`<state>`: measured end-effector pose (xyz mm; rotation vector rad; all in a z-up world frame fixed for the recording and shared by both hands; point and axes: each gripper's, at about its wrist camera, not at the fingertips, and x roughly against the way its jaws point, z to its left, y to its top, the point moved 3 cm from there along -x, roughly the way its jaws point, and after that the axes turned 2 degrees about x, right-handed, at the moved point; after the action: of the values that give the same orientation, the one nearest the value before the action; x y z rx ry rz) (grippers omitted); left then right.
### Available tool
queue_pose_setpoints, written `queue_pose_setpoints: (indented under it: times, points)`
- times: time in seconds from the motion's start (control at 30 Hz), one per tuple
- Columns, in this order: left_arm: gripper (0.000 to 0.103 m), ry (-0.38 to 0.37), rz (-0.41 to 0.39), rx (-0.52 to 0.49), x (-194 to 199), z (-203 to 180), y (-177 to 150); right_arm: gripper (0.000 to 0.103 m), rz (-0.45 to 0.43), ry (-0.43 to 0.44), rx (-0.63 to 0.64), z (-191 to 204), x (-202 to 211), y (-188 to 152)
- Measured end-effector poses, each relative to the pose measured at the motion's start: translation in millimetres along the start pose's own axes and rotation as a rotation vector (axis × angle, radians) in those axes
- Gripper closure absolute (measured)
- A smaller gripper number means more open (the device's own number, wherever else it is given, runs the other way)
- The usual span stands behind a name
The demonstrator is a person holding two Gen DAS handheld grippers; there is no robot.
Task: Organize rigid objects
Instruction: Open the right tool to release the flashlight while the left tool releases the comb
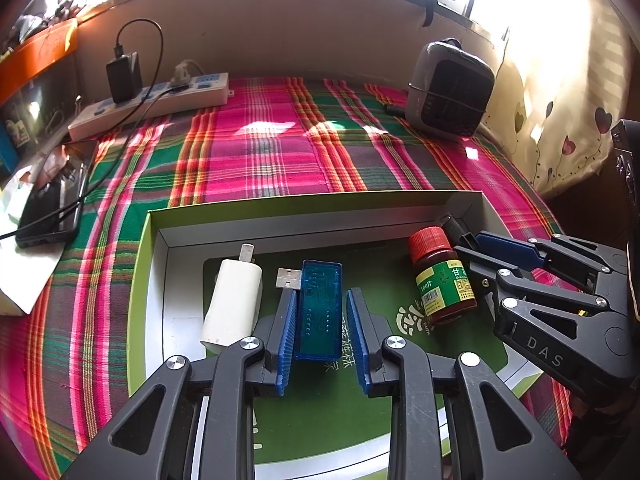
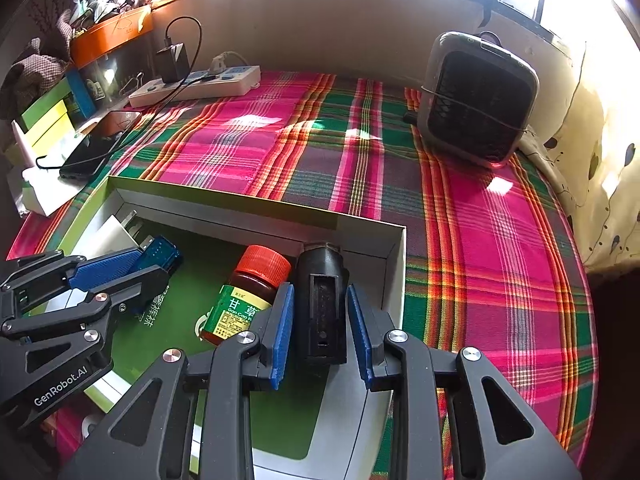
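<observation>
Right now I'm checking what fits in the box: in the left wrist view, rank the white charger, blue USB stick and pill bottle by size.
1. White charger
2. Blue USB stick, nearly alike; unsure.
3. Pill bottle, clearly smallest.

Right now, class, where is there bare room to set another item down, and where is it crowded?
Free: the plaid cloth between the white power strip, the grey fan heater and the shallow green-lined box. Crowded: inside the box, and the left edge by the black phone.
</observation>
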<state>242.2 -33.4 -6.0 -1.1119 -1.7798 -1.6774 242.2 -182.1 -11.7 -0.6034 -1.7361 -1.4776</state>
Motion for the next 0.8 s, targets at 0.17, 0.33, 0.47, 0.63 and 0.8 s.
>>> queue_pose_setpoints:
  times: [0.17, 0.33, 0.47, 0.63, 0.8]
  points:
    - [0.074, -0.02, -0.019, -0.007, 8.6, -2.6, -0.3, 0.073, -0.019, 0.003, -0.017, -1.1, 7.6, -1.9]
    - [0.073, -0.022, -0.033, -0.012, 18.1, -3.3, -1.0, 0.073, -0.037, 0.004, -0.032, 0.0, 19.6, -6.0]
    - [0.073, -0.03, -0.042, -0.019, 28.0, -4.3, -4.7, 0.071, -0.061, 0.003, -0.049, 1.1, 33.6, -8.8]
    - [0.073, -0.046, -0.06, -0.03, 45.2, -4.6, -10.9, 0.068, -0.091, 0.002, -0.079, 1.3, 52.6, -15.6]
    - [0.073, -0.07, -0.078, -0.052, 65.1, -6.2, -22.6, 0.068, -0.116, 0.012, -0.116, 3.9, 71.6, -32.3]
